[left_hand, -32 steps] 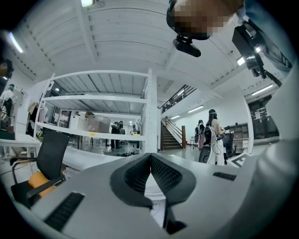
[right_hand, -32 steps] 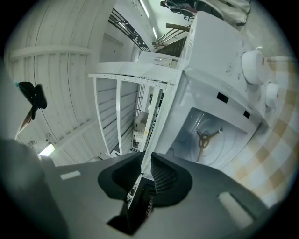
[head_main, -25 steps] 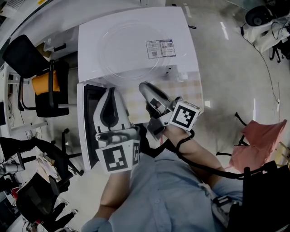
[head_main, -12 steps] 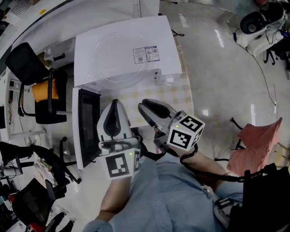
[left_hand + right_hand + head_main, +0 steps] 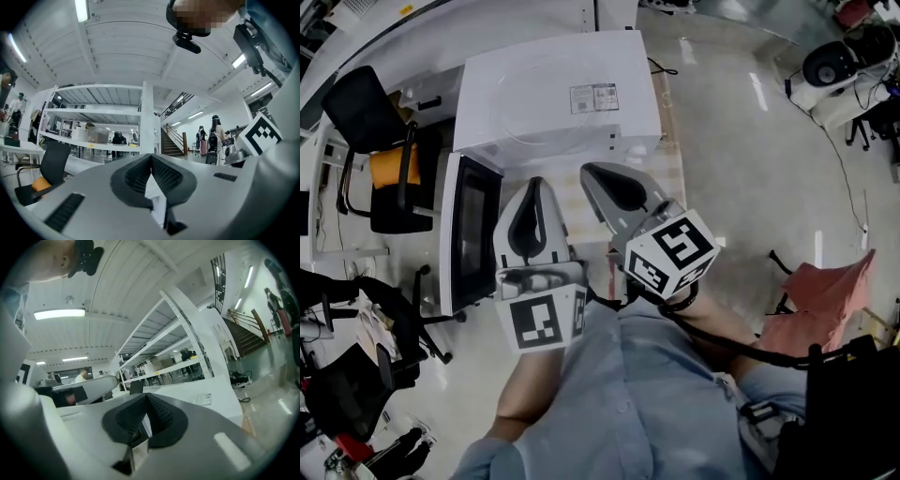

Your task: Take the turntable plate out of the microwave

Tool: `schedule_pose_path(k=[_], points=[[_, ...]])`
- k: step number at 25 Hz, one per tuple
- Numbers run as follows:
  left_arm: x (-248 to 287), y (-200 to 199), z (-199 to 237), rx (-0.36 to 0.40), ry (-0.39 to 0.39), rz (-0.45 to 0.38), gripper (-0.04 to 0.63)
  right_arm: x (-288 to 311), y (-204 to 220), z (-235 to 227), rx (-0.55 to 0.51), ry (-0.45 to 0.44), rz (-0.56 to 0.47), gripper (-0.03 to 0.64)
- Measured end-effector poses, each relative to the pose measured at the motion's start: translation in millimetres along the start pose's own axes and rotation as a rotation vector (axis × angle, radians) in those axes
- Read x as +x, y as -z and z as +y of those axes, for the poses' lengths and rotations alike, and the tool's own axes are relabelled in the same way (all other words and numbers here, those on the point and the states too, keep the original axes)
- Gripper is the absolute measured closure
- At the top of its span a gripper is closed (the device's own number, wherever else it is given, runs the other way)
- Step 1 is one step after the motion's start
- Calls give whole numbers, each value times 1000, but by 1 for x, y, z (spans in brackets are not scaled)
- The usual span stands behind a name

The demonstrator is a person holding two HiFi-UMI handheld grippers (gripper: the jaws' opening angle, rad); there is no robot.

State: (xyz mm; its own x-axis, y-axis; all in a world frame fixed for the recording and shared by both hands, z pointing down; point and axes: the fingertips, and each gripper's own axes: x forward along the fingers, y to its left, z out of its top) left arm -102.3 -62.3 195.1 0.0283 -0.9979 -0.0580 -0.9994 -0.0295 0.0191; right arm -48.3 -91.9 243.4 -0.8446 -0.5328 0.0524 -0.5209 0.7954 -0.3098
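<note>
Turntable plate (image 5: 551, 105) beyond level right gripper (image 5: 593, 174)

A big open lab hall around me, tall white metal racking (image 5: 93, 112), a staircase (image 5: 171, 143) at the back, ceiling strip lights (image 5: 82, 9), polished floor (image 5: 750, 150), black office chairs (image 5: 389, 178) beside me, people (image 5: 218, 136) standing about.
</note>
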Motion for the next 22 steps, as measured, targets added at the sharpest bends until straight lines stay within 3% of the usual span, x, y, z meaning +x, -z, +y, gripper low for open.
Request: schedule_pose_path(k=[4,22], points=[[-3,-3,-5,2,-14,1,588,-4,-11,3,-67,6,-24,617],[-14,-14,-14,42,-30,-16,588,-14,-20,15,-87,-24,-66,617]])
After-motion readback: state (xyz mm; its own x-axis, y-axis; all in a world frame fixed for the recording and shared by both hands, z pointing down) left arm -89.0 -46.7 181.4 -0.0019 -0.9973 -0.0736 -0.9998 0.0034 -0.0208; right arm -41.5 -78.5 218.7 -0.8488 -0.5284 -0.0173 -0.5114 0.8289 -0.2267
